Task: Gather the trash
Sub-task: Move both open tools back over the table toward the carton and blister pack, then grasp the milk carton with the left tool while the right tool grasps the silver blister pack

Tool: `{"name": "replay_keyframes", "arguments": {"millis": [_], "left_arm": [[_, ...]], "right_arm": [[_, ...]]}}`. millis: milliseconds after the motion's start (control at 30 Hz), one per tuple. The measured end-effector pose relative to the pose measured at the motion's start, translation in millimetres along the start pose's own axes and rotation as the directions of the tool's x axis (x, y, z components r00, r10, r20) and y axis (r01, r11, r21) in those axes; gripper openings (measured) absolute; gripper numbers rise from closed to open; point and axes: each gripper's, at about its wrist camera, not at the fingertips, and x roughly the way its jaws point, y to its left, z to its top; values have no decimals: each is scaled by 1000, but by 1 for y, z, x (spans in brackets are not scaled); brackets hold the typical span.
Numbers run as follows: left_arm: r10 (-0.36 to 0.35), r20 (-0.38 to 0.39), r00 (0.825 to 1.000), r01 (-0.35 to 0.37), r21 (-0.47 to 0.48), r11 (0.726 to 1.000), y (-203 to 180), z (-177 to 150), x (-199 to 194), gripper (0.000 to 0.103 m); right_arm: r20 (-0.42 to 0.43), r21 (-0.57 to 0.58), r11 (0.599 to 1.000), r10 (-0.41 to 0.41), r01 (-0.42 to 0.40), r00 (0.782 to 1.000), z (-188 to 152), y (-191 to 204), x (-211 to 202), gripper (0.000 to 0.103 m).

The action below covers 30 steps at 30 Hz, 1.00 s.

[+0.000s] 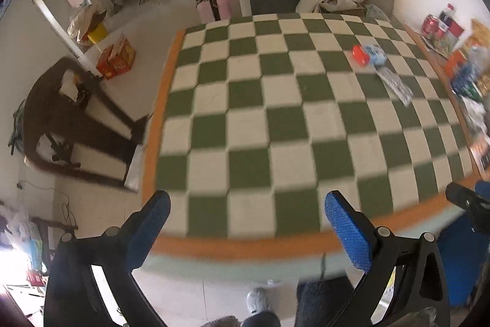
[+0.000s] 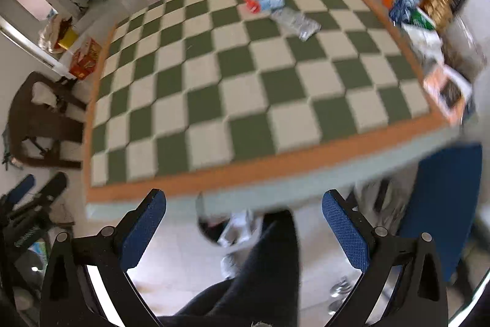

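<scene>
I hold both tongs, left tongs (image 1: 246,222) and right tongs (image 2: 243,219), spread wide and empty at the near edge of the checkered desk (image 1: 245,118). Far ahead and rightward lie a red-and-blue wrapper (image 2: 265,0) and a silver wrapper (image 2: 297,20), touching.

Both wrist cameras look down from the near edge across the same checkered table (image 1: 245,118) (image 2: 232,88).

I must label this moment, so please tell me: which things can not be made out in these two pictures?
- Red and blue wrappers on the checkered table: motion blur hides print, both views.
- Cluttered packages along the table's right edge: blurred, partly cut off in the left wrist view.
- Floor item under the table: smeared.
</scene>
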Motion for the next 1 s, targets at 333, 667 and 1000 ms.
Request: {"name": "replay_keyframes", "arguments": {"millis": [333,667,1000], "left_arm": [[149,-119,982,-129,160,979,-116,143,123,103],[144,-96,985,-92,414,906,-184,210,174,103],[86,-111,990,37,798,602,-296,245,210,103]], "right_arm": [[-197,-97,991,-114,96,974,224,-80,181,103],[-253,-258,964,-127,60,959,285,-86,258,76],[-280,203,969,-82,143,956,270,-211,241,69]]}}
